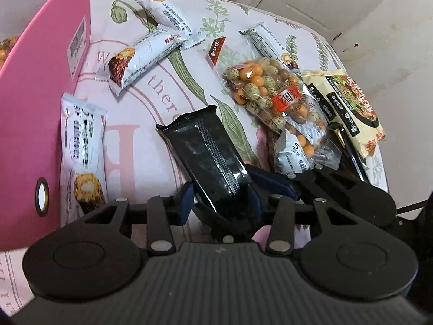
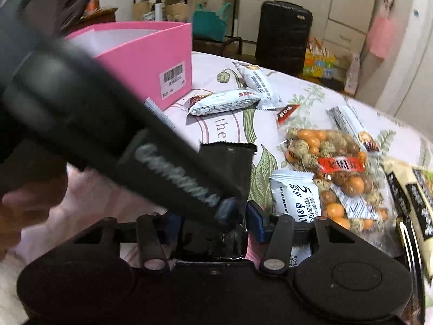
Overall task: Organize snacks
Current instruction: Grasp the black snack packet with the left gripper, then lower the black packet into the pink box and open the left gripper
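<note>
A black foil snack packet (image 1: 205,151) lies on the floral tablecloth (image 1: 151,103), its near end between the blue pads of my left gripper (image 1: 220,204). Both pads appear to press on its edges. One finger (image 1: 270,181) of the right gripper reaches in from the right and meets the packet's side. In the right wrist view the same black packet (image 2: 230,162) runs down between the jaws of my right gripper (image 2: 215,219). The left gripper's body crosses that view, so whether the right pads touch the packet is hidden. The pink box (image 1: 32,108) stands at the left.
Several white bar wrappers (image 1: 151,54) lie near the box, one (image 1: 81,149) against its wall. A clear bag of coated nuts (image 1: 270,92) and a noodle packet (image 1: 351,103) sit on the right. A hand (image 2: 16,203) shows at the left edge.
</note>
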Tool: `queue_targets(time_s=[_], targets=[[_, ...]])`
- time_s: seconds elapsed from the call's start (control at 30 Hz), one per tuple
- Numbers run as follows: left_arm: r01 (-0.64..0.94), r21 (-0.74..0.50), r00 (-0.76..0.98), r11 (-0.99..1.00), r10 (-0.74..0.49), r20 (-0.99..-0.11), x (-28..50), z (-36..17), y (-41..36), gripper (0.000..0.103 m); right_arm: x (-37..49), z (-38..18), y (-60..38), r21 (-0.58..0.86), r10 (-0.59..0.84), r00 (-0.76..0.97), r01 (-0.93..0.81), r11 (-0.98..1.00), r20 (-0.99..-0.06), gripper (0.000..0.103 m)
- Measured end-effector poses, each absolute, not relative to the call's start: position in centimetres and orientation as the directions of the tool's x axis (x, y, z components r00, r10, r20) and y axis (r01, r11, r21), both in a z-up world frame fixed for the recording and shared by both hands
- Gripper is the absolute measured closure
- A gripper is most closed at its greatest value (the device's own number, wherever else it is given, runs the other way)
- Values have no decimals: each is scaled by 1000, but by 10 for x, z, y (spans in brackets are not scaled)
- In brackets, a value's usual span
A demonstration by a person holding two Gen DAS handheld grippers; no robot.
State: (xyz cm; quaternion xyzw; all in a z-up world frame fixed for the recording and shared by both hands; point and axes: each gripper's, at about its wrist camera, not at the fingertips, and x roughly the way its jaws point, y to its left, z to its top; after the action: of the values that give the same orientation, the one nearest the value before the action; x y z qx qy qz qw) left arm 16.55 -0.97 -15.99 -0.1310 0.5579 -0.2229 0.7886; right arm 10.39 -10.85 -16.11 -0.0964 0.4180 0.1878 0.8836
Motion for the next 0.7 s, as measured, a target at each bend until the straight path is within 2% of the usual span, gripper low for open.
queue_targets(time_s=[0.17, 0.5, 0.7], targets=[[176, -477, 264, 861, -508, -820, 159, -155, -5, 61, 97, -155, -112, 14, 264, 567, -406, 914, -780, 48], [180, -439, 280, 880, -473, -835, 128, -126, -3, 61, 62, -131, -120, 56, 297, 562, -406, 912, -772, 50], [172, -468, 299, 867, -499, -813, 109, -99, 10, 61, 48, -111, -120, 55, 310, 574, -418, 907, -758, 50]])
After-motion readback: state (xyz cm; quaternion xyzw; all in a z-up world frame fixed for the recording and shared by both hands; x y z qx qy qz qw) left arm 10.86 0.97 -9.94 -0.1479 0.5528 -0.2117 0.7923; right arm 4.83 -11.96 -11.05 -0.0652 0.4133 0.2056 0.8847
